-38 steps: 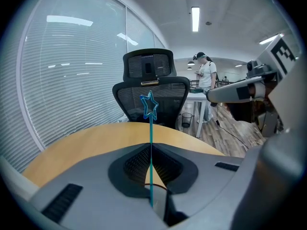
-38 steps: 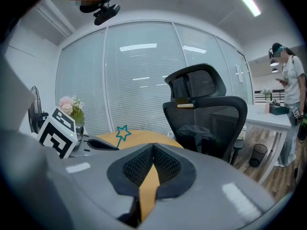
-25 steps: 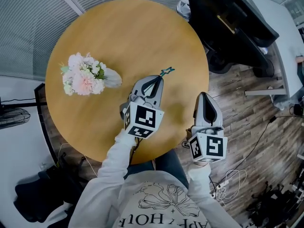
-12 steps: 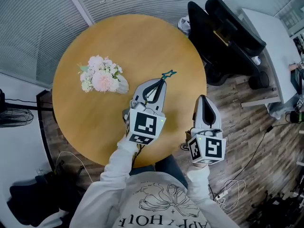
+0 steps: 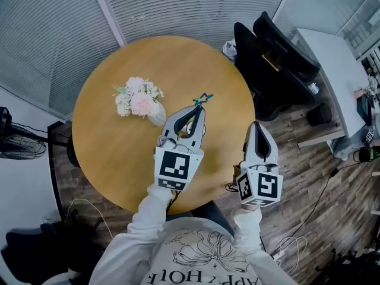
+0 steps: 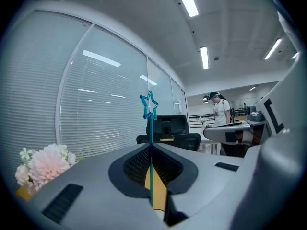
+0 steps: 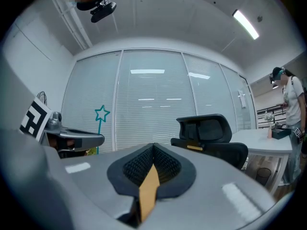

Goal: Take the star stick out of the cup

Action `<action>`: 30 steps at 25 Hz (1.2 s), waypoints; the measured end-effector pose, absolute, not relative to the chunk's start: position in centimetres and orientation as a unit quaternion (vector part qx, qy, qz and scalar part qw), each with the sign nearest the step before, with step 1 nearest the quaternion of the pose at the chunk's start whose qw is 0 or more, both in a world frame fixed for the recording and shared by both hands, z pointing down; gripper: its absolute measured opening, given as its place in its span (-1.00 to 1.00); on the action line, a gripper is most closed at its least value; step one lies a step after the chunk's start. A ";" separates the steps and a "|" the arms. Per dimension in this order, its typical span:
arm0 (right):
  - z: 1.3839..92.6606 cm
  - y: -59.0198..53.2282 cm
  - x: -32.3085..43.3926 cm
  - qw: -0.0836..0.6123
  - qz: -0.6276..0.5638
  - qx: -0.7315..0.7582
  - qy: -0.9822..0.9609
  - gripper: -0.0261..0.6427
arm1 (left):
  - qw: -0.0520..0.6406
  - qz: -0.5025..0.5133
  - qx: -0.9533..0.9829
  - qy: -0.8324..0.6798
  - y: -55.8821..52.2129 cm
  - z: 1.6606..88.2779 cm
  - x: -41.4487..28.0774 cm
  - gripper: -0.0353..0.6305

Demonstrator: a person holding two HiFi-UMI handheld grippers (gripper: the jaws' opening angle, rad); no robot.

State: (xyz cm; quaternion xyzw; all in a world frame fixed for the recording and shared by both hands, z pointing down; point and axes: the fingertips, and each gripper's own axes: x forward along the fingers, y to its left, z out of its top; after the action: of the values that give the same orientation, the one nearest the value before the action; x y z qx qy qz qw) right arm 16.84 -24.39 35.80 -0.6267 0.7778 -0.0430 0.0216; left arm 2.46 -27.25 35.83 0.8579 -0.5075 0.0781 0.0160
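A thin teal stick topped with an outlined star (image 5: 205, 98) is pinched between the jaws of my left gripper (image 5: 195, 109), held well above the round wooden table (image 5: 113, 159). In the left gripper view the star stick (image 6: 149, 105) stands upright out of the shut left gripper (image 6: 151, 148). The cup (image 5: 157, 116) with pink and white flowers (image 5: 138, 97) stands just left of the gripper, apart from the stick. My right gripper (image 5: 256, 127) hovers past the table's right edge, shut and empty. The right gripper (image 7: 153, 147) has the star (image 7: 101, 113) at its left.
A black office chair (image 5: 270, 58) stands behind the table at the right, with a white desk (image 5: 332, 52) beyond it. Window blinds run along the back. A fan (image 5: 18, 142) sits at the left. A person (image 6: 221, 111) stands far off by a desk.
Both grippers have risen, the left one carrying the star stick up with it. The head view has shifted, so the table and flowers sit further right in the picture.
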 end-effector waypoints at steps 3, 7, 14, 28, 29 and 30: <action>35.0 -23.9 16.9 0.029 -0.037 -0.628 0.776 -0.89 | 0.019 0.058 0.855 -0.515 -26.5 34.8 1.9 -0.85; 34.2 -23.3 16.8 0.036 -0.030 -0.630 0.775 -0.89 | 0.027 0.036 0.850 -0.524 -25.5 33.9 1.1 -0.85; 33.0 -23.0 16.3 0.040 -0.018 -0.628 0.777 -0.89 | 0.037 0.001 0.841 -0.539 -24.4 32.6 -0.3 -0.85; 32.8 -23.4 14.8 0.035 -0.014 -0.617 0.786 -0.89 | 0.043 -0.012 0.827 -0.561 -24.1 32.2 -1.6 -0.85; 32.8 -23.5 14.7 0.034 -0.014 -0.616 0.787 -0.89 | 0.044 -0.012 0.827 -0.561 -24.1 32.3 -1.6 -0.85; 32.8 -23.5 14.6 0.034 -0.013 -0.615 0.788 -0.89 | 0.045 -0.012 0.827 -0.560 -24.1 32.3 -1.6 -0.85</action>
State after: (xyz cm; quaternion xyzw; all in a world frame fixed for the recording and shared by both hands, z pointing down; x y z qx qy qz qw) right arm 14.65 -23.47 32.78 -0.6149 0.7878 -0.0134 0.0343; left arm -1.63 -24.15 32.30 0.8269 -0.5605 -0.0124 0.0448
